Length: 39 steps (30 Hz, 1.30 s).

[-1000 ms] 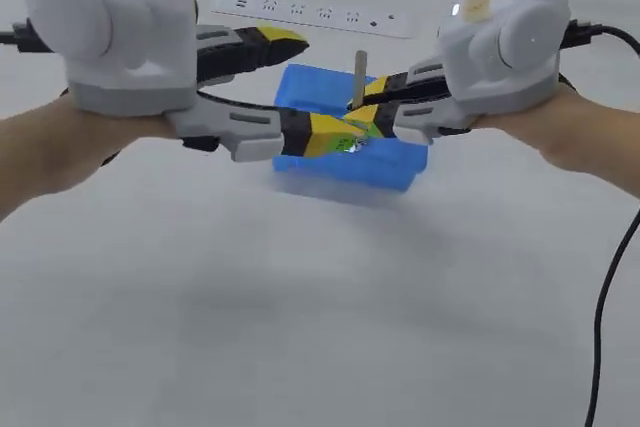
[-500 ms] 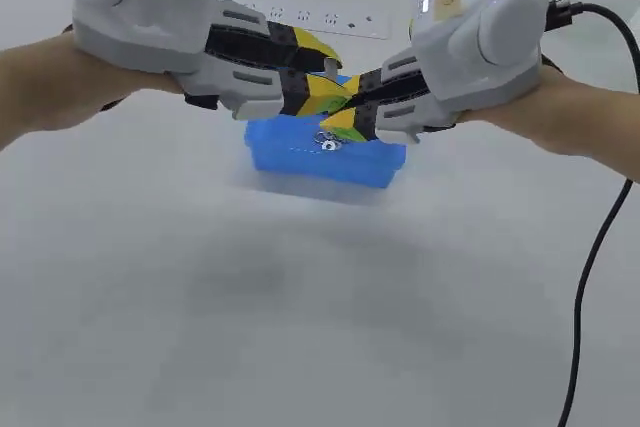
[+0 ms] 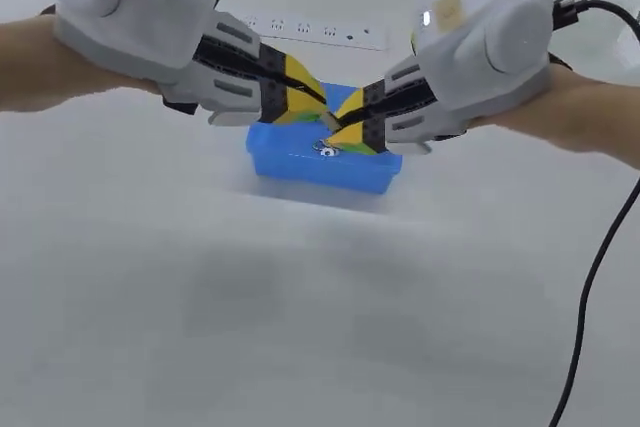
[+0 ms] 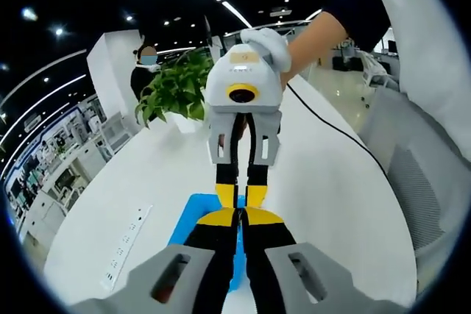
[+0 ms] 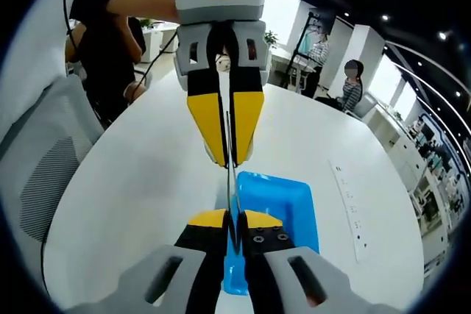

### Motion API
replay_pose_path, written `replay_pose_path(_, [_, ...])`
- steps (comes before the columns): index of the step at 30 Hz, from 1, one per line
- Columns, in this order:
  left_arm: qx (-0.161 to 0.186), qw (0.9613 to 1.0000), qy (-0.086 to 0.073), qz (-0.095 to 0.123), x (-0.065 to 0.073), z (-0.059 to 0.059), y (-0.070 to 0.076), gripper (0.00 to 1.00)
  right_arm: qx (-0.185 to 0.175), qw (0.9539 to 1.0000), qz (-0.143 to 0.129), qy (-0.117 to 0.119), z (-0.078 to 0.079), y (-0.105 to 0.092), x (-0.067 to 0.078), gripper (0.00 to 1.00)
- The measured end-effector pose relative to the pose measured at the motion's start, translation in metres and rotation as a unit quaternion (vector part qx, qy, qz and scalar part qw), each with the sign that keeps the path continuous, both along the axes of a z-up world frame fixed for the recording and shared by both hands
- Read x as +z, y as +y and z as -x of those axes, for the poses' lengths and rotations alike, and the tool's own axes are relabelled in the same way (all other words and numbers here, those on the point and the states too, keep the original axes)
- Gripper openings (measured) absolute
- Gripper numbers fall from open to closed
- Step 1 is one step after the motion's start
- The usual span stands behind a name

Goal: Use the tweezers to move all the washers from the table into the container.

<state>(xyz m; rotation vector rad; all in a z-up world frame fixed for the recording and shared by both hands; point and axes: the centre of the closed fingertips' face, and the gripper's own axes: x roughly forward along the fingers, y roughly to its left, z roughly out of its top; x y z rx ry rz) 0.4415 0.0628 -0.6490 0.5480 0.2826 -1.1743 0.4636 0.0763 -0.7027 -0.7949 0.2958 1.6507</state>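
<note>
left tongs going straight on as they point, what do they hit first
The right gripper: its tongs face it tip to tip above the blue container, thin tweezers bridging the gap.

Washers (image 3: 327, 150) inside the container (image 3: 290, 163) are too blurred to count.

White rounded housings on left tool (image 3: 316, 107) and right tool (image 3: 338, 129), grey jaw mounts, black jaws tipped yellow, black cable (image 3: 592, 272) behind right tool
</note>
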Motion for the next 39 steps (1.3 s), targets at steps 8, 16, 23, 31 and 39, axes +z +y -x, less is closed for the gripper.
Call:
replay_pose_path(8, [-0.017,0.9991,-0.009,-0.038,-0.007,0.005,-0.002,0.06,0.001,0.9996,0.028,0.002,0.016,-0.010,0.001,0.07])
replay_pose_path(16, [-0.037,0.9975,0.010,-0.060,-0.018,0.015,-0.008,0.07,0.014,0.9990,0.042,0.009,0.030,-0.014,0.002,0.07])
replay_pose_path(23, [-0.052,0.9941,0.025,-0.092,-0.044,0.018,-0.010,0.04,0.016,0.9982,0.056,0.018,0.038,-0.016,-0.007,0.07])
replay_pose_path(31, [-0.026,0.9944,0.056,-0.085,-0.079,0.012,-0.006,0.08,0.019,0.9967,0.075,0.026,0.049,-0.021,-0.042,0.07])
replay_pose_path(39, [-0.028,0.9911,0.093,-0.091,-0.115,0.023,-0.004,0.11,0.007,0.9956,0.086,0.038,0.054,-0.025,-0.074,0.07])
